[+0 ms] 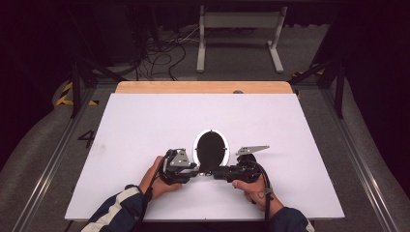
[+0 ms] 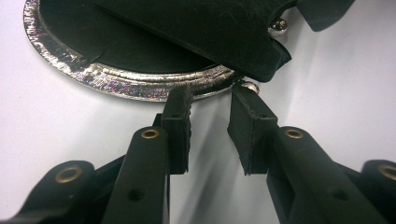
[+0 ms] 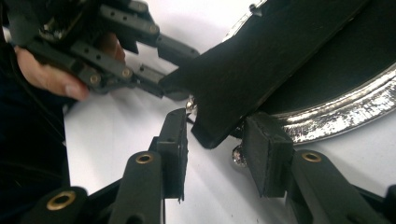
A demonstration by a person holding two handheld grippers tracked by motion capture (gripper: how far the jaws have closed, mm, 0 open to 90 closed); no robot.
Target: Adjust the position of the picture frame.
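Both tools work the black clasp purse's near end.
Left tool [image 2: 210,105] spread at the silver frame [image 2: 116,81]; right tool [image 3: 219,135] spread around the black flap [image 3: 261,60], on the table [image 1: 145,121].

i see my left gripper [image 1: 196,170] and right gripper [image 1: 216,172] meeting at the near edge of the black oval purse [image 1: 211,149] on the white table [image 1: 145,125].

White desk [image 1: 145,125] evenly bright under overhead light, surroundings dark. Close views soft; glare on oval silver metal rim [image 2: 116,81]; near black claws blurred.
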